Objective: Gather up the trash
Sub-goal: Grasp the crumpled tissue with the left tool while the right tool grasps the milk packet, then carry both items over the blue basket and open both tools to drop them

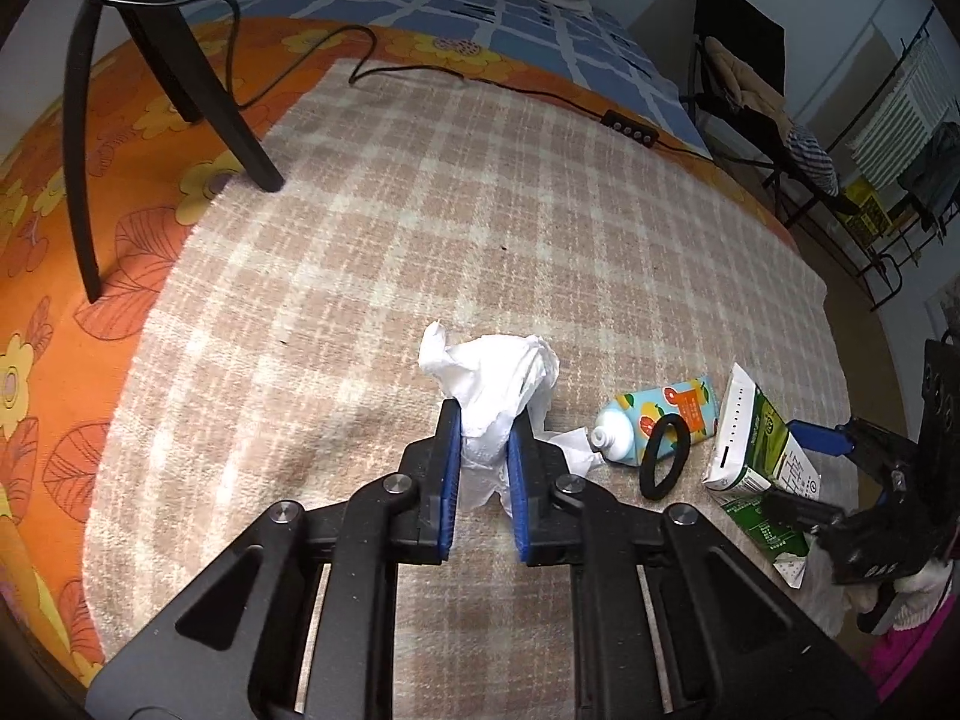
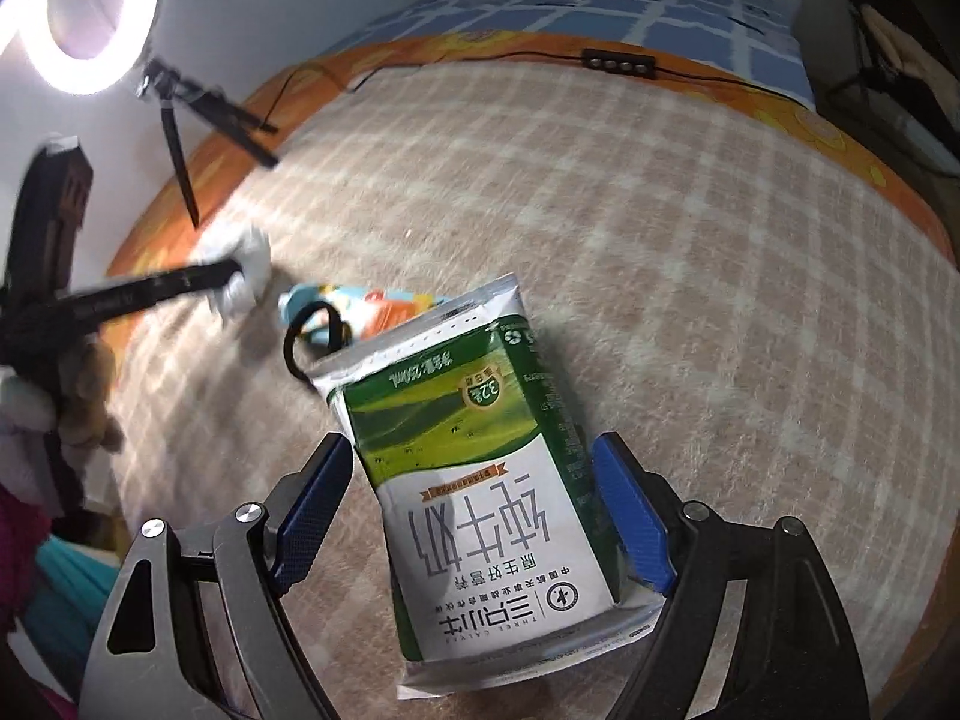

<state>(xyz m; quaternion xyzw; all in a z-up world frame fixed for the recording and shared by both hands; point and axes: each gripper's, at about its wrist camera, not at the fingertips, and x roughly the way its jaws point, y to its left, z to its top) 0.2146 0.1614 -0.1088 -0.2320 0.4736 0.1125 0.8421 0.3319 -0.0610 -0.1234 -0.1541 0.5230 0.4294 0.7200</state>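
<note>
My left gripper point(image 1: 485, 420) is shut on a crumpled white tissue point(image 1: 498, 372) that rests on the plaid blanket point(image 1: 420, 210). To its right lie a colourful fruit-print tube point(image 1: 654, 420) with a white neck, a black hair tie point(image 1: 660, 456) and a green-and-white milk carton point(image 1: 756, 444). In the right wrist view the carton point(image 2: 480, 480) lies flat between the blue pads of my right gripper point(image 2: 473, 444), which stands open around it with a gap at the left pad. Beyond it are the hair tie point(image 2: 312, 336), the tube point(image 2: 372, 312) and, blurred, the tissue point(image 2: 249, 276).
Black tripod legs point(image 1: 240, 138) stand at the blanket's far left under a ring light point(image 2: 84, 6). A black cable with an inline remote point(image 1: 630, 126) crosses the far side. An orange floral sheet point(image 1: 90, 210) borders the blanket. A chair with clothes point(image 1: 750, 90) stands past the bed's right edge.
</note>
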